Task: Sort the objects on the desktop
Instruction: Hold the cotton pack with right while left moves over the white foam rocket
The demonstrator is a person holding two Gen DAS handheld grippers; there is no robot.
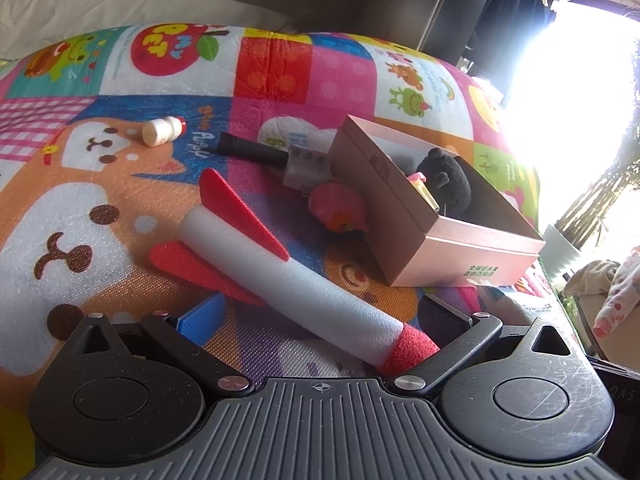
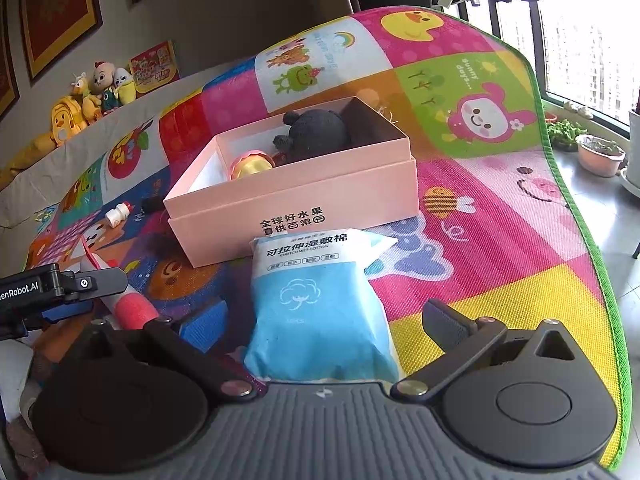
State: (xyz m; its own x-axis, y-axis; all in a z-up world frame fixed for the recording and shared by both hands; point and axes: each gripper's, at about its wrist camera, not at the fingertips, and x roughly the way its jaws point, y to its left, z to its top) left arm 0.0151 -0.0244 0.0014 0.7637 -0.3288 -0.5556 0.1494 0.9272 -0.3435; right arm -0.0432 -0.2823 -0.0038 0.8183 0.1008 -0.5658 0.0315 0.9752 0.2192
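A white foam rocket with red fins and a red nose lies on the play mat between the open fingers of my left gripper; its red nose also shows in the right wrist view. A pink open box holds a black plush toy and a yellow-pink toy. A blue and white pack of cotton pads lies between the open fingers of my right gripper, in front of the box.
On the colourful play mat lie a small white bottle with a red cap, a black and silver microphone and a pink toy beside the box. Plush toys sit at the back. The mat's green edge drops off at right.
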